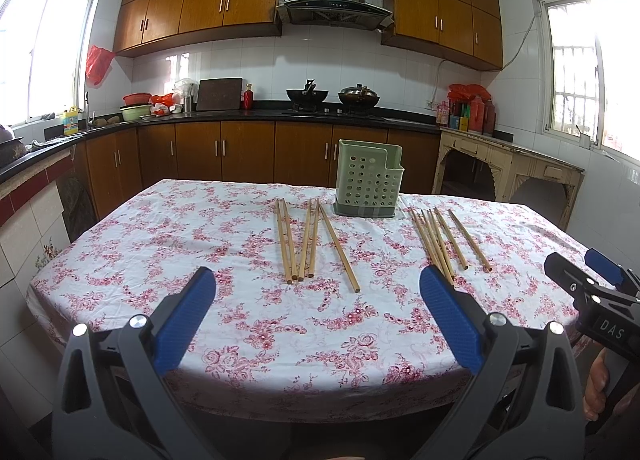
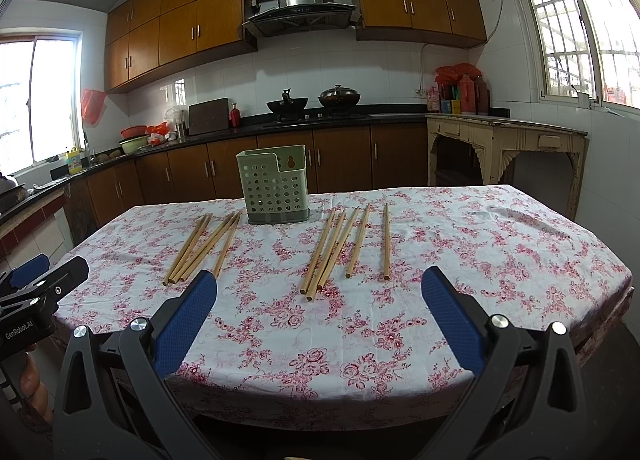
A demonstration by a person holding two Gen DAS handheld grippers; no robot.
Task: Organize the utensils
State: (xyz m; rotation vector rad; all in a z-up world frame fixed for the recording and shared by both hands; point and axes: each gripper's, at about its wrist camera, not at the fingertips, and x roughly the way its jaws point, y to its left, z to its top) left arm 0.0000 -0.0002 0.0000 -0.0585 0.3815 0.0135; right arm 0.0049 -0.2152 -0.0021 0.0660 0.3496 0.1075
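Hovering released and empty above the desk's (image 1: 120, 244) near edge, the left tongs (image 1: 316, 284) and right tongs (image 2: 320, 284) face two chopstick groups (image 1: 308, 244) (image 2: 340, 248); green perforated holder (image 2: 276, 189) stands at twelve o'clock.
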